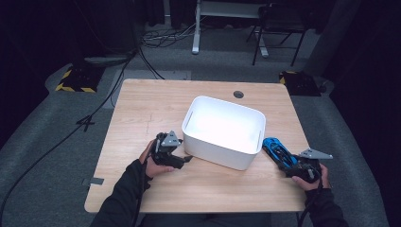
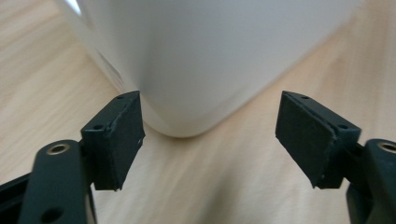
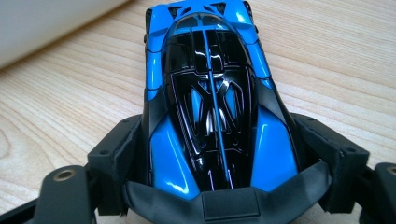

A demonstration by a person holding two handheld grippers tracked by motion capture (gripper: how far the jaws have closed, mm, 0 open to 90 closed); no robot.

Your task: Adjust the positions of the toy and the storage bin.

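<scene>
A white plastic bin [image 1: 213, 150] stands in the middle of the wooden table [image 1: 142, 109]. My left gripper [image 1: 185, 160] lies low at the bin's near left corner, open. In the left gripper view the bin's rounded corner [image 2: 210, 56] sits just ahead of the left gripper [image 2: 210, 135], whose pads are clear of it. A blue and black toy car [image 1: 274, 149] rests on the table right of the bin. My right gripper [image 1: 285, 164] is shut on the car's rear. In the right gripper view the car [image 3: 210, 70] points away, with the right gripper [image 3: 219, 154] pressing its flanks and the bin [image 3: 42, 23] at the upper left.
A round cable hole [image 1: 238, 94] is in the table's far edge. Beyond the table are floor cables [image 1: 118, 75], yellow-and-black striped bases [image 1: 75, 80], a white desk leg [image 1: 196, 28] and a dark chair [image 1: 279, 28].
</scene>
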